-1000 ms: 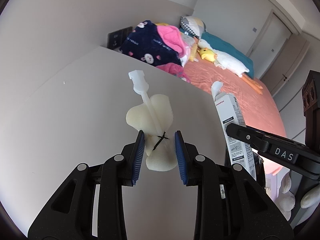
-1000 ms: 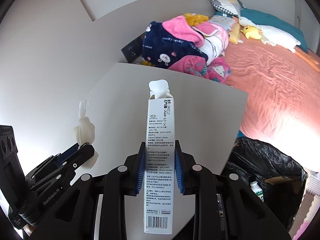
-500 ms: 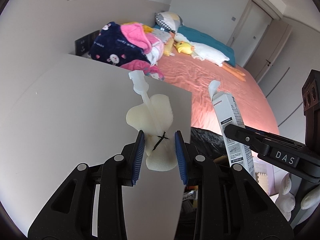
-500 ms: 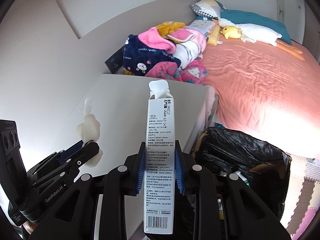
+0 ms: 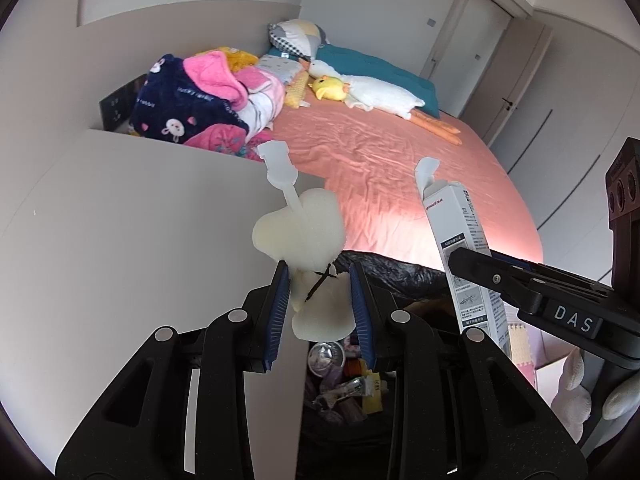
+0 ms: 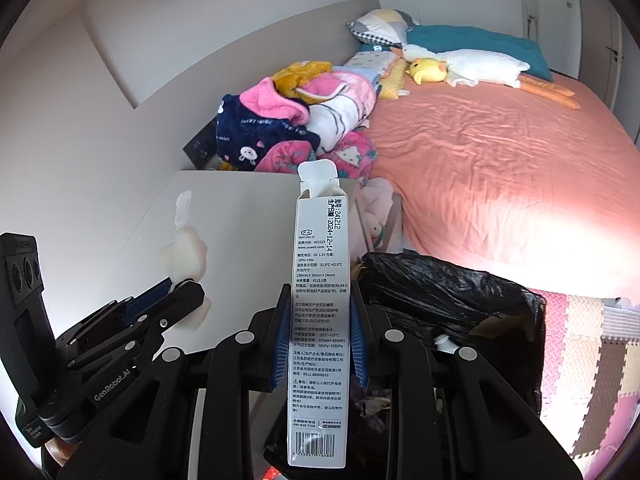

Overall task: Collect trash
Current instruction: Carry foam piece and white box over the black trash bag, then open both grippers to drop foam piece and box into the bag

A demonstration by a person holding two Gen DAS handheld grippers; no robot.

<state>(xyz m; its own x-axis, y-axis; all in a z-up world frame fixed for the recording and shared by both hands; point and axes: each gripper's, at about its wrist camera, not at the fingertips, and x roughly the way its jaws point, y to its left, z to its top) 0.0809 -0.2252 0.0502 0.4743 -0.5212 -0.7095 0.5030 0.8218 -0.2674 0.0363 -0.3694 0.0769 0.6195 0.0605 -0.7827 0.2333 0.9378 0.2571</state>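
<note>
Item one: pale foam piece (image 5: 308, 240) with a white plastic stem, a dark twist of wire at its waist. Held in the left gripper (image 5: 320, 300), jaws closed narrow on its lower lobe; the stem leans toward 11 o'clock. It hangs at the counter's edge, with the bag mouth below the jaws at 6 o'clock.

Item two: tall white carton (image 6: 320, 320), printed text and barcode, top flap open. Held upright in the right gripper (image 6: 319, 336), jaws pressed against its two long sides about midway up. It hangs over the near rim of the bag.

Receptacle: black trash bag (image 6: 452, 292), mouth open, standing between the counter and the bed; a white bottle cap and mixed refuse show inside. Seen from the left wrist, the bag (image 5: 396, 272) sits at 5 o'clock of the foam.

Surroundings: white counter (image 5: 140, 220) at 9 o'clock; bed (image 6: 500, 160) with salmon sheet at 1 o'clock, carrying a heap of fleece clothing (image 6: 296, 120) and a plush goose (image 6: 464, 62); foam floor mats (image 6: 592, 360) at 3 o'clock.

Risks, as judged: the foam is light and springy, so on release it may cling to a pad or bounce off the rim to the floor. The carton is long; dropped off-centre it may catch the slack rim and tip outward. The two grippers are close, so a simultaneous drop risks collision.
</note>
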